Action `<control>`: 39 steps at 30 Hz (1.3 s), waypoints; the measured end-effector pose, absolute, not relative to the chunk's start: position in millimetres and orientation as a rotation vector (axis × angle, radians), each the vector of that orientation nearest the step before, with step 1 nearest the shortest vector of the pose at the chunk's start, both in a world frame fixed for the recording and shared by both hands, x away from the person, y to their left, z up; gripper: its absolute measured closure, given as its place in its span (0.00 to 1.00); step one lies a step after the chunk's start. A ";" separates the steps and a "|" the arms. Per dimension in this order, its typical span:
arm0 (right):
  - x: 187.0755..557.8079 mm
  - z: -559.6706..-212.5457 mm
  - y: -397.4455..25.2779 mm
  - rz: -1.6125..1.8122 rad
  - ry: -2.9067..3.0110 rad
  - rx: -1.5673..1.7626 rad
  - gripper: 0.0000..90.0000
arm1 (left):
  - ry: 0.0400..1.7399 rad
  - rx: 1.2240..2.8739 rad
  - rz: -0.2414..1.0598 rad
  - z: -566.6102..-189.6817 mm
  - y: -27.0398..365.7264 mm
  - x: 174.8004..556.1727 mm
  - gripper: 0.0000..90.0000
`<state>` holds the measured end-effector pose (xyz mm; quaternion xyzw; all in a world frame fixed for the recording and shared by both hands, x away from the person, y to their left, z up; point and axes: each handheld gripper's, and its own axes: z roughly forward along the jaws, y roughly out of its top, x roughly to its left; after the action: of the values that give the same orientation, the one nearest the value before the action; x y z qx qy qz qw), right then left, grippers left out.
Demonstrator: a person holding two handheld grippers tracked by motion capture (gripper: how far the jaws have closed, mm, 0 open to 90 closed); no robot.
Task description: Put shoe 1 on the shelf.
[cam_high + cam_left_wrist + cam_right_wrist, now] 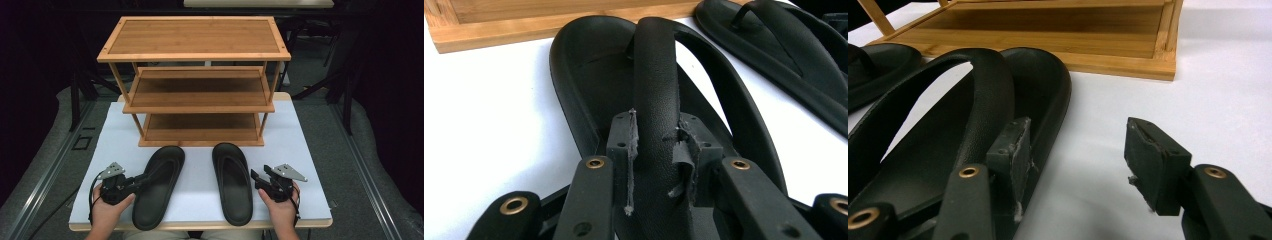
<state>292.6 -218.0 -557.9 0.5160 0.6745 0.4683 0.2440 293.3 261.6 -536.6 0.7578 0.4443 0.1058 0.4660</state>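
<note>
Left gripper (656,150) is clamped on the left sandal's strap (655,75), likely light, pliable rubber; right gripper (1088,160) stands apart beside the right sandal (1013,95).

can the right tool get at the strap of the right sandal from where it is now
Probably yes. The right tool is open beside the right sandal, one pad already near the strap and the other out over bare white table. Nothing sits between them; it would need to shift sideways to straddle the strap.
</note>
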 end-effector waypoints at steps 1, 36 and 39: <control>292.7 -557.9 -218.1 1.281 1.841 1.409 0.48 | 1.089 1.858 0.263 -536.1 261.4 293.0 0.78; 293.1 -558.3 -217.4 1.282 1.843 1.405 0.48 | 1.053 1.768 0.330 -515.9 269.7 283.9 0.78; 292.9 -558.1 -217.7 1.273 1.851 1.409 0.48 | 1.047 1.741 0.339 -510.7 271.5 280.8 0.78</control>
<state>292.9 -217.7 -558.1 0.5156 0.6771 0.4657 0.2425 280.8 271.5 -510.7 0.7245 0.4357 0.1410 0.5151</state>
